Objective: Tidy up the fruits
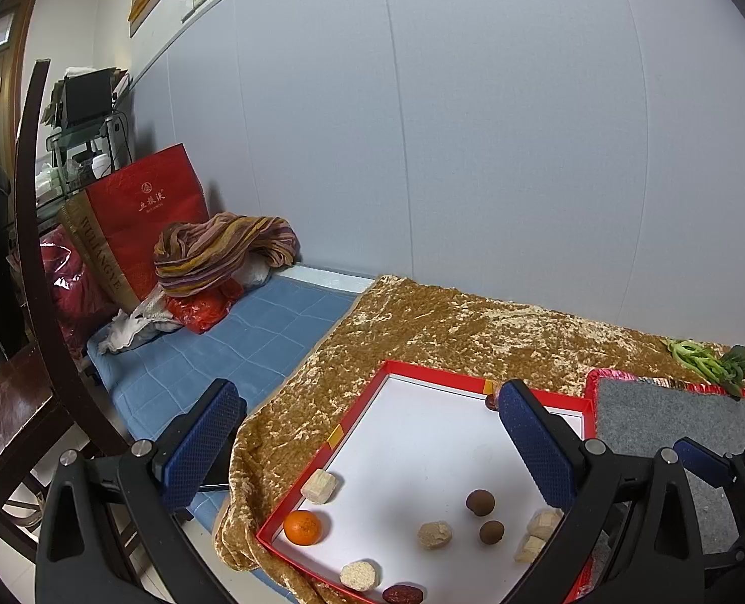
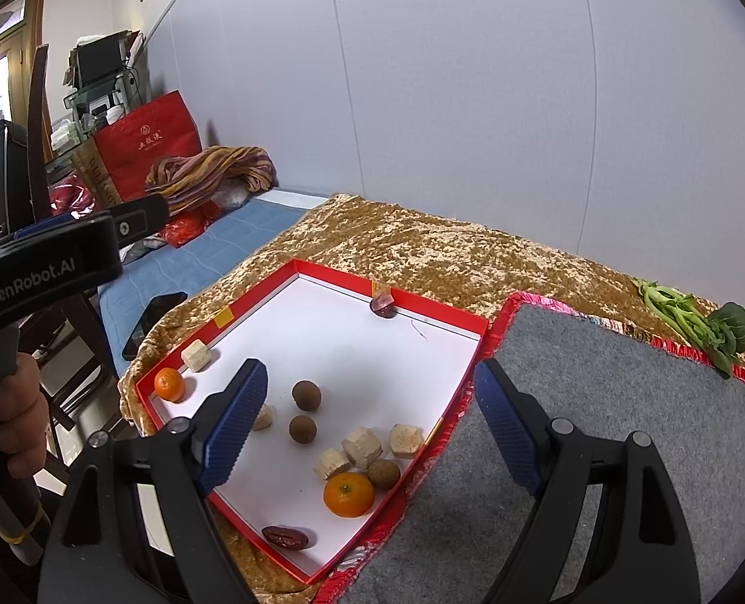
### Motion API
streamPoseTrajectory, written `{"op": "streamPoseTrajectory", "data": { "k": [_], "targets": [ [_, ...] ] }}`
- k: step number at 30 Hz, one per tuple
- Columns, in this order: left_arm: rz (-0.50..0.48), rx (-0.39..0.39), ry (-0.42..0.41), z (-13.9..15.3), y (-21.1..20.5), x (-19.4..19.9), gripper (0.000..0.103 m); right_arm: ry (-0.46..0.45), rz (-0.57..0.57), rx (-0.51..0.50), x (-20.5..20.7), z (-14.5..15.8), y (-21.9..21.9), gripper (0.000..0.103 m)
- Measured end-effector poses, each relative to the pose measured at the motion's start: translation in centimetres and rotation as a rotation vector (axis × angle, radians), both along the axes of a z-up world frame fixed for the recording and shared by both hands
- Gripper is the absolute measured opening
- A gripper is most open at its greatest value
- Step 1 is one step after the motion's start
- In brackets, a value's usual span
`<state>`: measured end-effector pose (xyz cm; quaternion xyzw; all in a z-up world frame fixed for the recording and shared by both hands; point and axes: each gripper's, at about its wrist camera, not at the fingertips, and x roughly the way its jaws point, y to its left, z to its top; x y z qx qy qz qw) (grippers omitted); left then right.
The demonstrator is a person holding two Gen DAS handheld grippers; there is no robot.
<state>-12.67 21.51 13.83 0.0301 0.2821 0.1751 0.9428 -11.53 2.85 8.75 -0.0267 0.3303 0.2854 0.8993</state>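
Both grippers hang empty above the red-walled tray (image 2: 478, 324), the left gripper (image 1: 367, 433) and the right gripper (image 2: 367, 402) each with jaws spread wide. Inside on the white floor lie two mandarins, one (image 2: 169, 384) in the tray's left corner, the other (image 2: 348, 495) against the right wall beside a longan (image 2: 383, 473) and pale cut cubes (image 2: 362, 447). Two brown longans (image 2: 306, 395) sit mid-tray; a red date (image 2: 286, 536) rests near the front corner. The mandarins look light, round and soft-skinned, likely to roll, so a gentle hold across the widest part seems best. The longans' thin shells may crack; the wrinkled date should grip easily across its short width.
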Motion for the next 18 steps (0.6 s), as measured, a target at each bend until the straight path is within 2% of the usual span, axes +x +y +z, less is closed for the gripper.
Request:
{"op": "streamPoseTrajectory", "data": {
  "k": [18],
  "targets": [
    [0.000, -0.003, 0.001, -0.04, -0.07, 0.04, 0.103, -0.001, -0.016, 0.006, -0.04, 0.14, -0.09, 0.084]
  ]
}}
